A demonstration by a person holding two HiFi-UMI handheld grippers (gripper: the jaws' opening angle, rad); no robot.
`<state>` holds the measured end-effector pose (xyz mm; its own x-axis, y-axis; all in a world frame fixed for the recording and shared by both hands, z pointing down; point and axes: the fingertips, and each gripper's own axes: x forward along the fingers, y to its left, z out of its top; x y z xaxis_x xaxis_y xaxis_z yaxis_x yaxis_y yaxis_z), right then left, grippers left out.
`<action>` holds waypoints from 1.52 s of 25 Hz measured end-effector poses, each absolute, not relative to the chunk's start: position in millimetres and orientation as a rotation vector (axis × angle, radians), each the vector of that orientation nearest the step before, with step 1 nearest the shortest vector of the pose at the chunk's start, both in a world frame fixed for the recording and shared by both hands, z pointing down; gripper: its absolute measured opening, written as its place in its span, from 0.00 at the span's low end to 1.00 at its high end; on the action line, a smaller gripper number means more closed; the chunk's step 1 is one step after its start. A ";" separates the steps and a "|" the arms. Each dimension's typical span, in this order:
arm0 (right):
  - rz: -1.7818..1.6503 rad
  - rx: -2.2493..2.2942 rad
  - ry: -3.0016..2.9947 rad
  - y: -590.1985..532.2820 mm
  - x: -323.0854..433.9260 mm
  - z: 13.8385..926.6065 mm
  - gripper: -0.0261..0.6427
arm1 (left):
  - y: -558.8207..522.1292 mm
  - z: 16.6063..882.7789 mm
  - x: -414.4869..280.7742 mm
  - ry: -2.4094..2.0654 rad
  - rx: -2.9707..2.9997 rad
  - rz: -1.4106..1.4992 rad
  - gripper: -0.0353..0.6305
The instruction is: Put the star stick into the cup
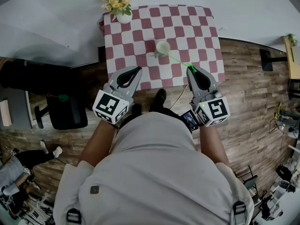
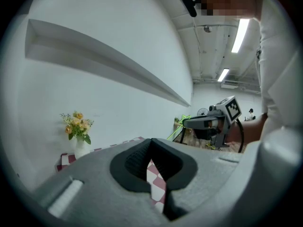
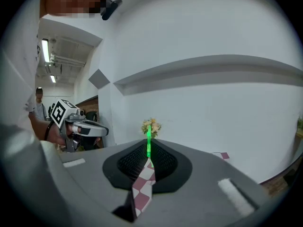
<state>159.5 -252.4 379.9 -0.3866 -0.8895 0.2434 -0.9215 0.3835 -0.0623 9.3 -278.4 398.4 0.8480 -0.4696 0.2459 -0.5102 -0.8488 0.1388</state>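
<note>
A thin green star stick [image 1: 179, 62] runs from my right gripper [image 1: 192, 70] up-left to the pale cup [image 1: 162, 47] on the checkered table [image 1: 133, 36]. Its far end lies at the cup's near rim; whether it is inside I cannot tell. The right gripper is shut on the stick's near end, and in the right gripper view the stick [image 3: 148, 143] rises from between the closed jaws of that gripper [image 3: 148, 150]. My left gripper [image 1: 137, 71] hovers at the table's front edge, left of the cup, shut and empty. The left gripper view shows its jaws closed [image 2: 150, 144] and the right gripper [image 2: 208, 123] opposite.
A white vase of yellow flowers [image 1: 119, 4] stands at the table's far left corner. A black chair [image 1: 65, 109] sits to the left on the wooden floor. White walls rise behind the table. A shelf [image 1: 293, 55] is at the far right.
</note>
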 end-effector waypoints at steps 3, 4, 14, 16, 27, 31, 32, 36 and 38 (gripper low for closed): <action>0.314 1.605 -2.468 -261.7 167.1 390.7 0.08 | -285.6 406.0 18.4 -0.764 2.804 0.320 0.06; 0.329 1.593 -2.468 -264.1 169.1 394.4 0.08 | -286.9 408.0 21.4 -0.765 2.796 0.325 0.06; 0.405 1.516 -2.461 -296.6 184.5 430.3 0.08 | -314.8 434.7 42.4 -0.785 2.747 0.367 0.06; 0.418 1.505 -2.460 -302.4 187.1 436.7 0.08 | -320.8 439.5 44.1 -0.793 2.738 0.373 0.06; 0.503 1.410 -2.418 -332.0 192.8 488.5 0.08 | -345.5 472.9 46.5 -0.827 2.670 0.434 0.06; 0.527 1.379 -2.410 -338.9 190.2 504.6 0.08 | -350.0 486.6 47.9 -0.830 2.652 0.453 0.06; 0.537 1.369 -2.405 -339.4 189.2 509.6 0.08 | -350.0 489.2 48.3 -0.830 2.648 0.457 0.06; 0.560 1.342 -2.385 -342.1 187.6 526.2 0.08 | -349.7 496.1 50.5 -0.833 2.634 0.468 0.06; 0.563 1.337 -2.375 -344.0 187.2 533.3 0.08 | -349.2 498.6 50.9 -0.837 2.620 0.463 0.06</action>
